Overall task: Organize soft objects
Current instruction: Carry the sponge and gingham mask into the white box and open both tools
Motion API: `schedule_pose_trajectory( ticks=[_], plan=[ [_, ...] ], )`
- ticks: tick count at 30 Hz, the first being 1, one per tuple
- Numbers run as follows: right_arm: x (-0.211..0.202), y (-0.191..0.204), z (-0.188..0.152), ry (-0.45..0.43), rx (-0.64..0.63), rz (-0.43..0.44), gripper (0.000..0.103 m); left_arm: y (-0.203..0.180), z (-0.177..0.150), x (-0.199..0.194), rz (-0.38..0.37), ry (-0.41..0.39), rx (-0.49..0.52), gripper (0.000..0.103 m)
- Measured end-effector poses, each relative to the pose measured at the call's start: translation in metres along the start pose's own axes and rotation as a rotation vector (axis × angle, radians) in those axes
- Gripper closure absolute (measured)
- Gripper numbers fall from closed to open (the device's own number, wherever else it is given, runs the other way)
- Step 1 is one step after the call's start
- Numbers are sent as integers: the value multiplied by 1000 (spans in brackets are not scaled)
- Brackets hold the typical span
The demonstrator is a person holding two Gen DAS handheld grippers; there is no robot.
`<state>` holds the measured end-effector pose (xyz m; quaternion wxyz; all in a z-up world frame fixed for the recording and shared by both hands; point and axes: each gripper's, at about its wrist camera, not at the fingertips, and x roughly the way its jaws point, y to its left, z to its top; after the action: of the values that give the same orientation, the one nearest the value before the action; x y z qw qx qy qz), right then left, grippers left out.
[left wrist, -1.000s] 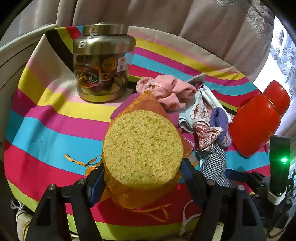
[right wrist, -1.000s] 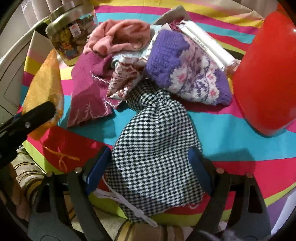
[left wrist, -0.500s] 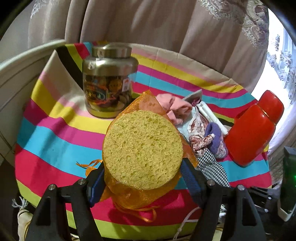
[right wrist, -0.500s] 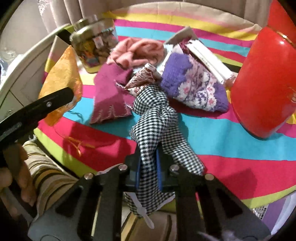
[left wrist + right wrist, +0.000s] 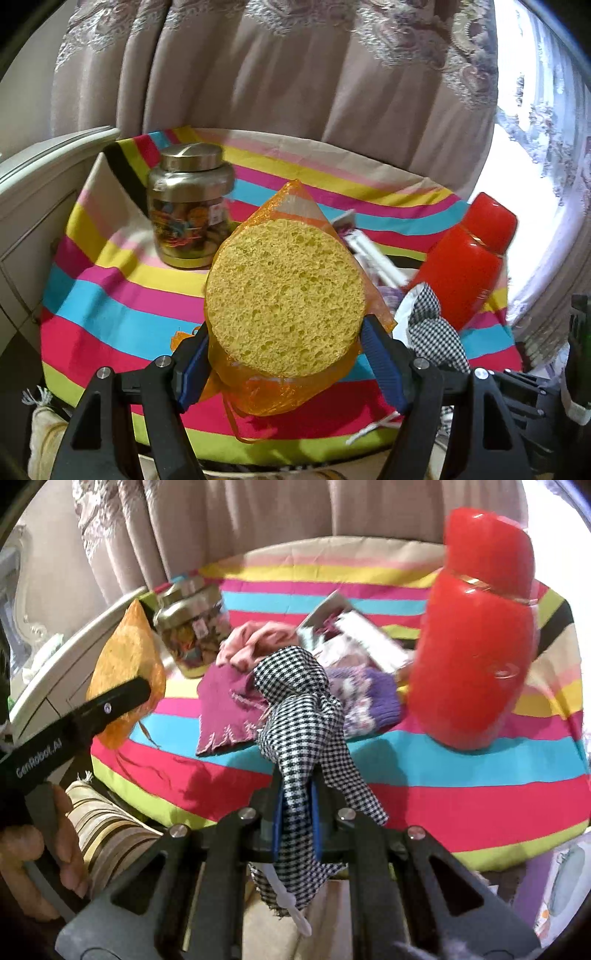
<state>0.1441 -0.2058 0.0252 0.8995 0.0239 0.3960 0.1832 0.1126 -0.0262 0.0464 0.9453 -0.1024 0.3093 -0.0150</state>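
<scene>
My left gripper is shut on a round yellow sponge wrapped in an orange mesh bag, held above the striped tablecloth. My right gripper is shut on a black-and-white checked cloth, lifted off the table and hanging from the pads. From the right wrist, the left gripper's finger and the orange mesh bag show at the left. On the cloth lie a magenta cloth, a pink cloth and a purple knitted piece.
A glass jar with a metal lid stands at the back left. A tall red flask stands at the right. White packets lie behind the cloth pile. Curtains hang behind. A person's hand is low left.
My right gripper closed on the checked cloth and raised it off the table. Both grippers rose and pulled back; the sponge stays gripped in the left.
</scene>
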Motion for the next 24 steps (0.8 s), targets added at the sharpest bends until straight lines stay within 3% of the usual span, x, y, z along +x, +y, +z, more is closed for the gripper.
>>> schedule_pose_trajectory(
  ticks=[12,24],
  plan=[
    [-63,-62,-18,-61,139,-70,88,-91,-11,-17,-178,34,108,28],
    [-142,-168,-62,-100,302,-259,88,-208,-39,-24,-385,121,261,28]
  ],
)
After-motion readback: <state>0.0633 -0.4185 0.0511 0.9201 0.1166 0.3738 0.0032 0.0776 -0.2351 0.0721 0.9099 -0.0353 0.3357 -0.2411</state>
